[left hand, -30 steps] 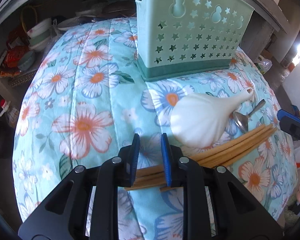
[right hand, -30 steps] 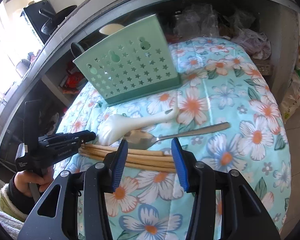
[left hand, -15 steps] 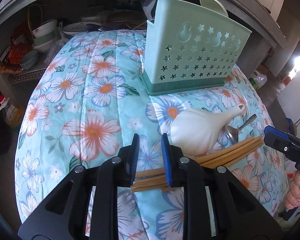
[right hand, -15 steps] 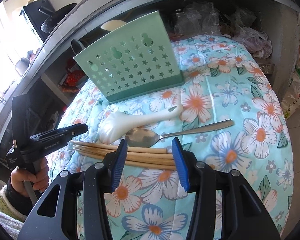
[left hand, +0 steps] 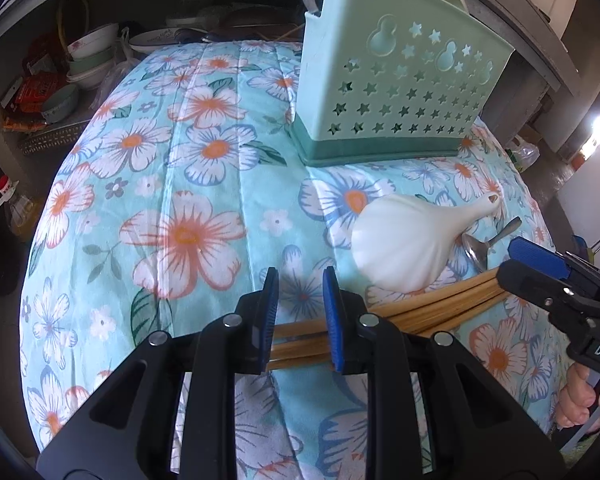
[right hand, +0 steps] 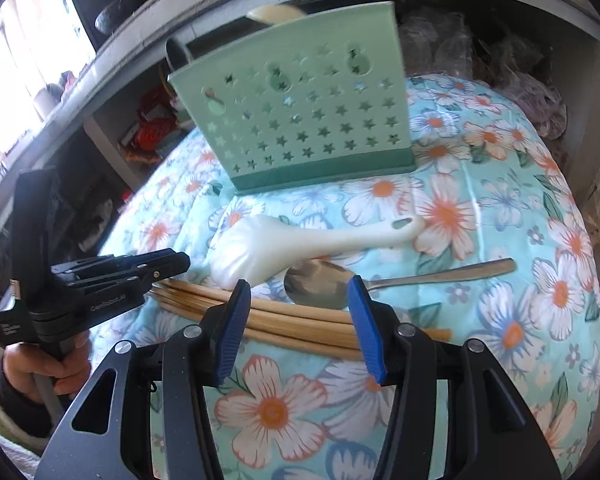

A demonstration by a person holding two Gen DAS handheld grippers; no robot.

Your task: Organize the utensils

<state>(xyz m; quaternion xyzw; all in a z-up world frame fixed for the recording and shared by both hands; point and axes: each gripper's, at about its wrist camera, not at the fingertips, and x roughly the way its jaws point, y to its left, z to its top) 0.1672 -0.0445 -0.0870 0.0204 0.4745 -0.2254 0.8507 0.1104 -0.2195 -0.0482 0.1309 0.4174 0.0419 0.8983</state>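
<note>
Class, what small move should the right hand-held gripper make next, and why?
Probably roll the right hand-held gripper crosswise to the chopsticks: its jaws, which have just been opening above the bundle, grip nothing and close along its length.

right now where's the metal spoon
The metal spoon lies on the floral cloth, between the white rice paddle behind it and the bamboo chopsticks in front, its handle pointing right in the right wrist view.

Left of the mint utensil holder the flowered bench lies open. Near the front, white rice paddle, metal spoon and bamboo chopsticks crowd together; a low shelf edge overhangs the holder
</note>
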